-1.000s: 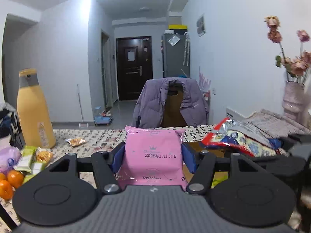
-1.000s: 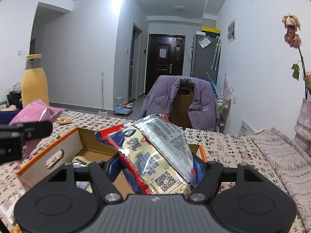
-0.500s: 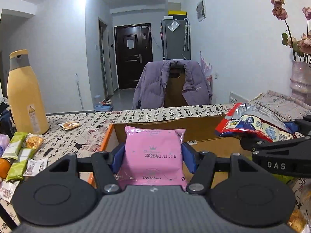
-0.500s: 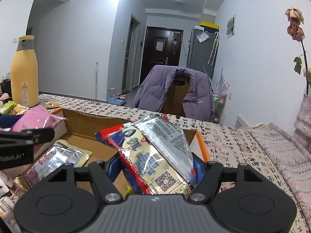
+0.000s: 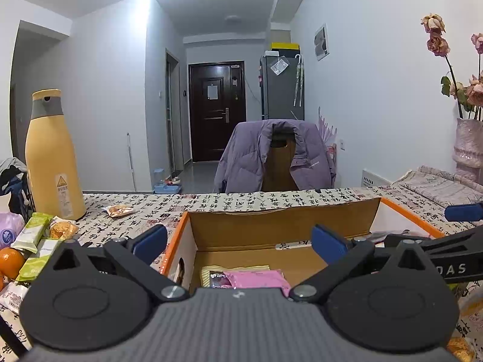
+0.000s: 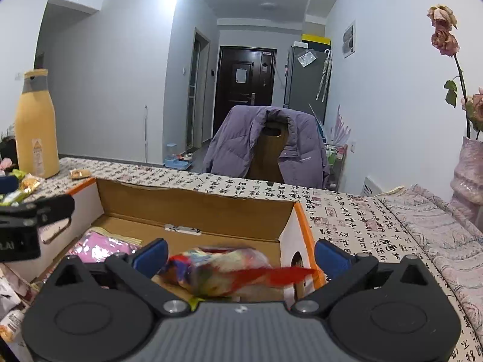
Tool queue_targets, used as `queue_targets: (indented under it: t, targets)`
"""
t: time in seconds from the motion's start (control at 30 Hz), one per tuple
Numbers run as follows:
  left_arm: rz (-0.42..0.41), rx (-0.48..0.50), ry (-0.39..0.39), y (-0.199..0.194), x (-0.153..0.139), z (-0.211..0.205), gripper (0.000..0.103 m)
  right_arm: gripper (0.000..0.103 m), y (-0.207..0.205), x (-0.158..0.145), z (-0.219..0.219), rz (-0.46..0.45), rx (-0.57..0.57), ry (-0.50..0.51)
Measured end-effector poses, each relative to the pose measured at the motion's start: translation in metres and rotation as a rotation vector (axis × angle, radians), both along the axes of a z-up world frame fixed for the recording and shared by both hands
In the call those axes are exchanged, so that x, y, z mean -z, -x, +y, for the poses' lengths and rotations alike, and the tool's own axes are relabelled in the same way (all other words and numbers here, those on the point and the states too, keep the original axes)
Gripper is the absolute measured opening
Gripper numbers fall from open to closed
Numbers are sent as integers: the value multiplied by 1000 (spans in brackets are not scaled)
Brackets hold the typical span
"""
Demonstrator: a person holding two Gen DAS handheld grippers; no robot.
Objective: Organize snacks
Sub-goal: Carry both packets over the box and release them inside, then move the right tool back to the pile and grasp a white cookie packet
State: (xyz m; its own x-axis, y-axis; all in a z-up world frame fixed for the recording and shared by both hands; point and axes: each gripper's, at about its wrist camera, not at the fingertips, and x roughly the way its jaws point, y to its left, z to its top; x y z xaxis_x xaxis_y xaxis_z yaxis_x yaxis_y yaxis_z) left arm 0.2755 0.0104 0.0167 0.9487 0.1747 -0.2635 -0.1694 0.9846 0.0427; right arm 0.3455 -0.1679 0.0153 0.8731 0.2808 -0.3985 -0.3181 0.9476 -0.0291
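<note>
An orange-edged cardboard box [image 5: 302,211] [image 6: 187,199] stands open on the patterned tablecloth. My left gripper [image 5: 240,242] hangs over its left half, jaws opening wide, nothing between them. The pink snack packet [image 5: 256,279] [image 6: 99,246] lies flat on the box floor below it. My right gripper [image 6: 241,255] is over the right half, its jaws opening too. The red and blue foil snack bag [image 6: 223,270] is blurred between and below the blue pads [image 6: 151,253], free of them, dropping into the box. The other gripper shows at each view's edge.
A tall yellow bottle [image 5: 51,157] stands at the left. Beside it lie green bars [image 5: 31,232], small wrapped snacks [image 5: 119,210] and an orange [image 5: 10,262]. A chair with a purple jacket [image 5: 271,157] is behind the table. A pink vase of dried flowers [image 5: 468,147] stands on folded cloth at right.
Both grippers sank toward the box, then their jaws sprang wide. The pink packet left the left jaws and now lies in the box; the foil bag left the right jaws and is falling.
</note>
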Motion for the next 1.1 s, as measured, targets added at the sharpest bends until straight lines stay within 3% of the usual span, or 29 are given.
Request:
queue_targets:
  t: [0.5,0.6,1.1]
  targets:
    - [-55,24,5,26,-41,-7,103,103,32,-41,-4,-70,-18,37]
    - [-61,26,-30,40,-44,-9,103,103,44,-46,-5,-80,-22,70]
    - [-34,69,-29,127,-44,2,103,103,136,-45,-19,-55,-47,88]
